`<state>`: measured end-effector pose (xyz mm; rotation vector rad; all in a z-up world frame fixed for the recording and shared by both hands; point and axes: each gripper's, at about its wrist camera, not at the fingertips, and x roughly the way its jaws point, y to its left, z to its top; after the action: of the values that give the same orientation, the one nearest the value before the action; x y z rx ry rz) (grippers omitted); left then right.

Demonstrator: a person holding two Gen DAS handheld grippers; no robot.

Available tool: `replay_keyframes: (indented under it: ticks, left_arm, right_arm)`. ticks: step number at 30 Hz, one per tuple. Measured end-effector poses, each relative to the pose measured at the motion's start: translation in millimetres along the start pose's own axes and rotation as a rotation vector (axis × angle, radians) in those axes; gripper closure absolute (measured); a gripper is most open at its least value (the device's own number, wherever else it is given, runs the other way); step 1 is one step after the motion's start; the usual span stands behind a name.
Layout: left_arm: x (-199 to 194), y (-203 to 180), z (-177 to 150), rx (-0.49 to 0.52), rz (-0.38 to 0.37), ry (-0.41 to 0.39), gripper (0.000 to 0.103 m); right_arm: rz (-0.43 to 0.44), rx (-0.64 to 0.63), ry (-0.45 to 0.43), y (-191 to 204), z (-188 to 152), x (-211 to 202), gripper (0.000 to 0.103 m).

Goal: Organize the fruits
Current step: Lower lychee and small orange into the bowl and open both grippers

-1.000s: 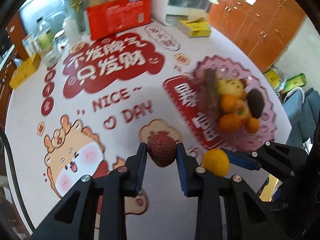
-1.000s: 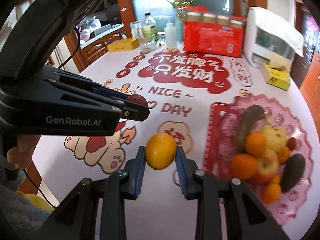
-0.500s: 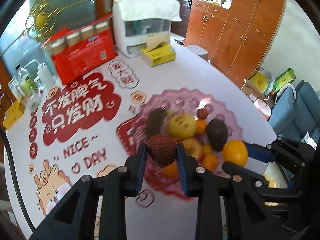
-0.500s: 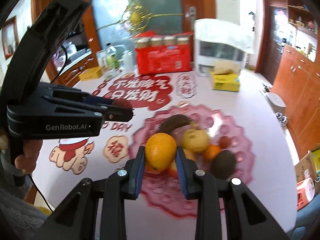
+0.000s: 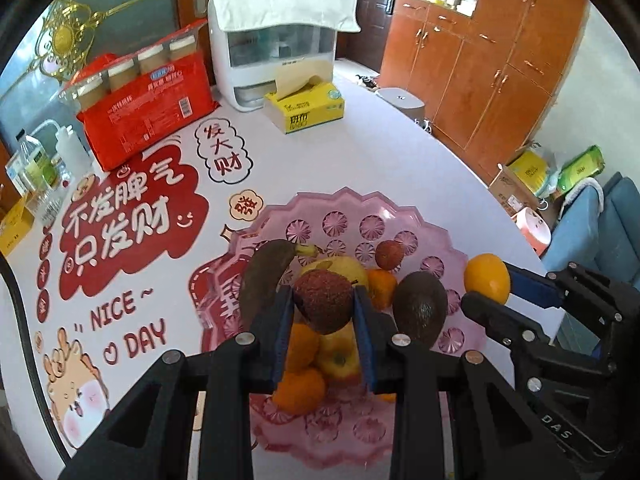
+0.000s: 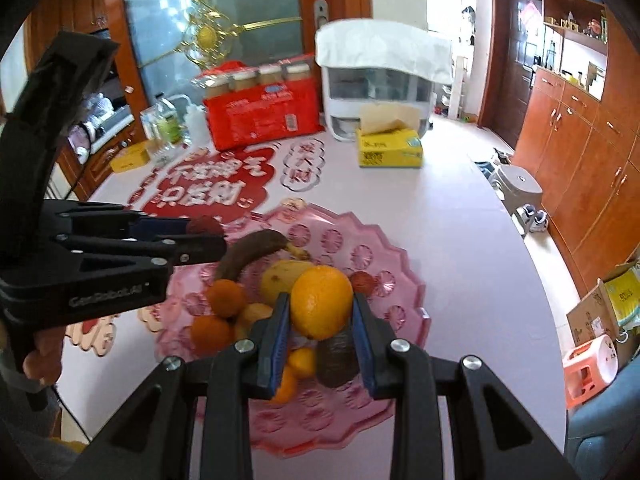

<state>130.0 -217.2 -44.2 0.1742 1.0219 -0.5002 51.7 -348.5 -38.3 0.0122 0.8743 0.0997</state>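
Scalloped pink translucent plastic tray on counter, fruit heaped at centre. Right tongs clamped on round orange above pile: firm, smooth, hold at equator. Left tongs clamped on bumpy dark-red lychee, twelve o'clock of apple: light, brittle-skinned.

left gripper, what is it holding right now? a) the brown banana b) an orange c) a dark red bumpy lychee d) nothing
c: the left gripper has its fingers closed on the dark red bumpy lychee above the pink fruit tray, while the orange sits in the right gripper.
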Motion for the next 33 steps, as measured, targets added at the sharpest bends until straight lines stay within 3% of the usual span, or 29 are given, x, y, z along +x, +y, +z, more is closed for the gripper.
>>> replay_keyframes:
  ticks: [12,23,27,29,31,33]
  left_arm:
    - [52,1,7,-0.047,0.045,0.069,0.075]
    - [65,11,7,-0.070,0.107,0.094,0.075]
    - [60,11,6,-0.070,0.126,0.080,0.068]
    - [58,12,5,-0.075,0.130,0.079,0.067]
    - [55,12,3,-0.080,0.134,0.079,0.056]
    - [51,12,1,-0.087,0.159,0.073,0.044]
  right_arm:
    - [0.030,0.006,0.073,-15,5,46,0.073]
    - [0.038,-0.007,0.096,-12,12,71,0.072]
    - [0.041,-0.023,0.086,-9,13,70,0.070]
    - [0.042,-0.022,0.078,-8,14,68,0.063]
    - [0.039,-0.022,0.063,-8,13,65,0.053]
    - [0.034,-0.021,0.050,-8,13,62,0.051]
